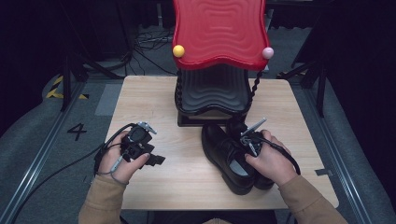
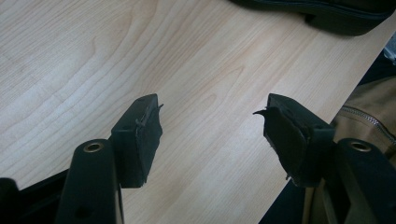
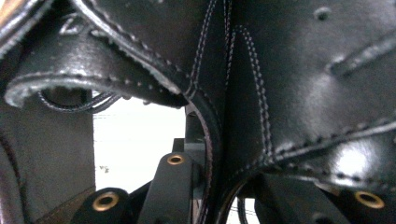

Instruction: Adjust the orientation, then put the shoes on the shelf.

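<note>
- Right tongs (image 1: 246,140) pinch the collars of the two shoes (image 1: 229,156) on the desk (image 1: 187,163), near the rack (image 1: 212,100); grip both firmly before lifting.
- Left tongs (image 2: 212,128) spread, empty; ready them underneath.

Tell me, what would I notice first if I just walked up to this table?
Most likely the big wavy red panel standing at the far side of the wooden table, with a yellow ball and a pink ball on its lower corners. Next, the pair of shiny black shoes at the near right, where the right tool reaches into them. The left tool hangs open above bare wood.
</note>
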The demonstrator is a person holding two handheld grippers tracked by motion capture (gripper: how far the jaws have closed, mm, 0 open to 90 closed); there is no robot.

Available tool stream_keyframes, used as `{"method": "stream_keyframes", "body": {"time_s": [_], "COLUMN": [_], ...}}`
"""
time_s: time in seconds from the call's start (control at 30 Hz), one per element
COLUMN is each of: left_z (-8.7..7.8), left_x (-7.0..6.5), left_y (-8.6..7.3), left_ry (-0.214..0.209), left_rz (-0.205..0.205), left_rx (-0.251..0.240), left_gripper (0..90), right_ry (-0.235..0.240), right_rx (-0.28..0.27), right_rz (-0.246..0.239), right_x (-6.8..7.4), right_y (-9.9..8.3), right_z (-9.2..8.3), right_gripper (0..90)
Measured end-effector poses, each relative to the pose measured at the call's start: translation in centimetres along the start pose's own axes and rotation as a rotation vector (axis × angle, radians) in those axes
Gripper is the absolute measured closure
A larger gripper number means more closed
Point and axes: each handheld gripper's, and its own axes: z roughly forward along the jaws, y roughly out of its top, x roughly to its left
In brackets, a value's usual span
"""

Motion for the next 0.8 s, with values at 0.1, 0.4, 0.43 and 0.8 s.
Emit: {"method": "stream_keyframes", "body": {"time_s": [0.1,0.4,0.43,0.8], "left_z": [-0.2,-0.4,-0.4,-0.5], "left_x": [0.0,0.3,0.2,0.4], "left_y": [0.0,-0.2,-0.2,-0.2], "left_ry": [0.002,0.006,0.008,0.015], "left_rz": [0.004,-0.005,-0.008,-0.009], "left_rx": [-0.003,-0.008,-0.011,-0.011], "left_gripper": [37.5,37.4,37.5,37.2], "right_ry": [0.011,0.057,0.054,0.104], "right_rx": [-0.012,-0.015,-0.013,-0.023], "right_rz": [0.009,0.029,0.020,-0.010], "right_x": [-0.2,-0.7,-0.6,-0.5], "right_y": [-0.1,-1.0,-1.2,-2.9], "right_z": [-0.1,-2.3,-2.8,-7.6], "right_gripper": [81.6,81.8,81.8,81.6]}}
